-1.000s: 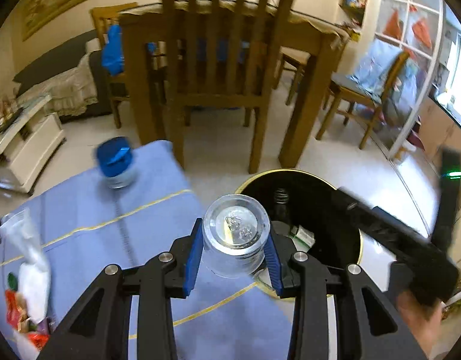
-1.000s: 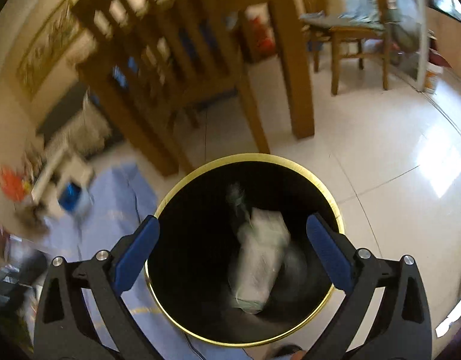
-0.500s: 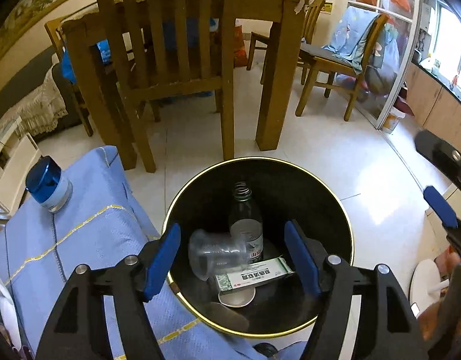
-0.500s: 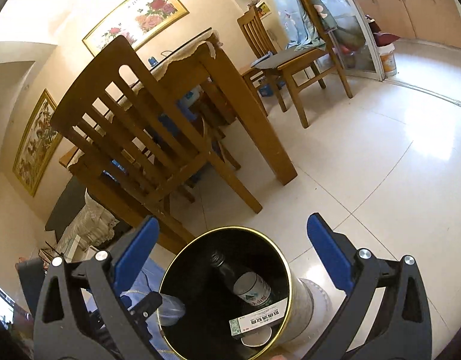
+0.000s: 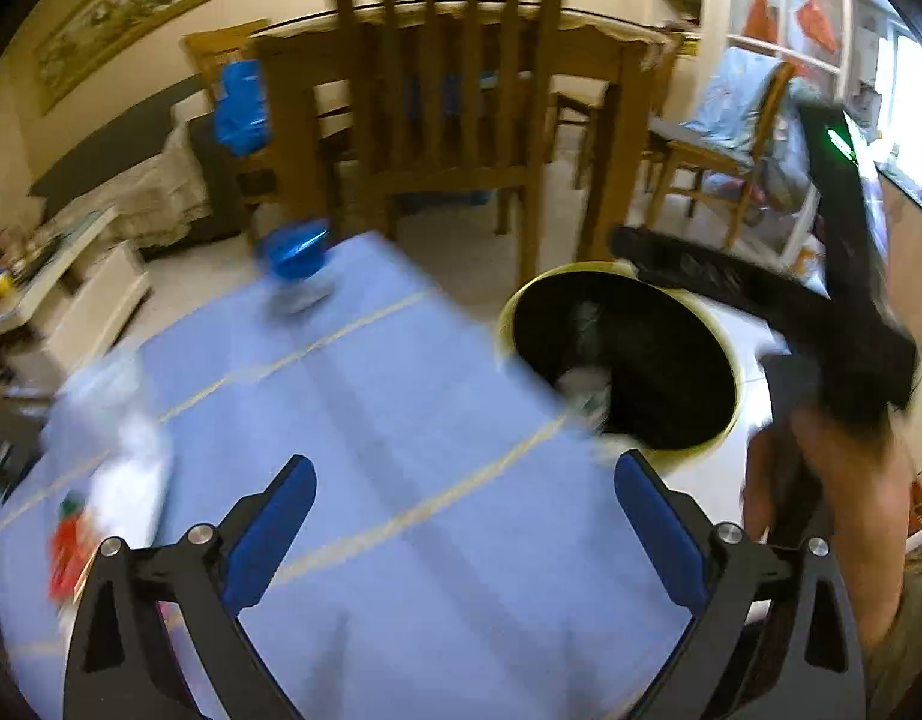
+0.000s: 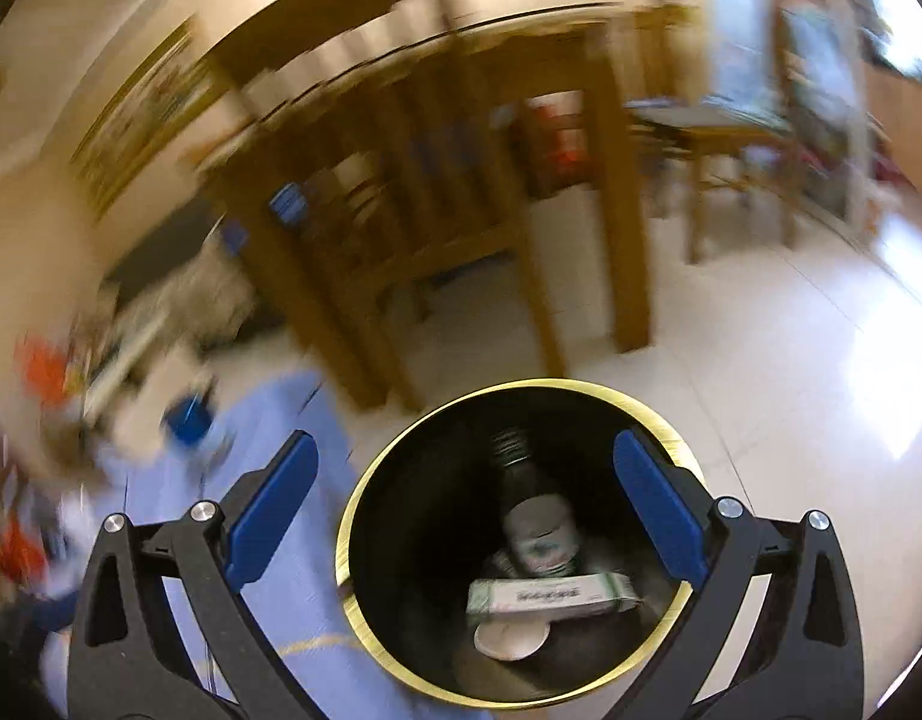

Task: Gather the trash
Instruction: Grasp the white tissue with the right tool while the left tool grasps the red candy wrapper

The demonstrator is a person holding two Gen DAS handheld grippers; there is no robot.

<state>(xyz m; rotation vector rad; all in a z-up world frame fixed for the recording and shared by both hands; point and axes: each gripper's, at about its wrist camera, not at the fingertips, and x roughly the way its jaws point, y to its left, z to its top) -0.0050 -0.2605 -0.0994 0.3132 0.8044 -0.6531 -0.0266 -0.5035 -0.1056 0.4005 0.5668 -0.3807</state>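
You get almost nothing readable here. In your right wrist view, the flat white-and-green carton [image 6: 550, 595] lying in the black bin [image 6: 365, 504] carries a line of dark print along its long face, but motion blur smears it past reading (you can see only that characters are there). The bottle [image 6: 535, 531] behind it wears a white label with a green mark, equally illegible. Your left wrist view shows no legible text on anything.
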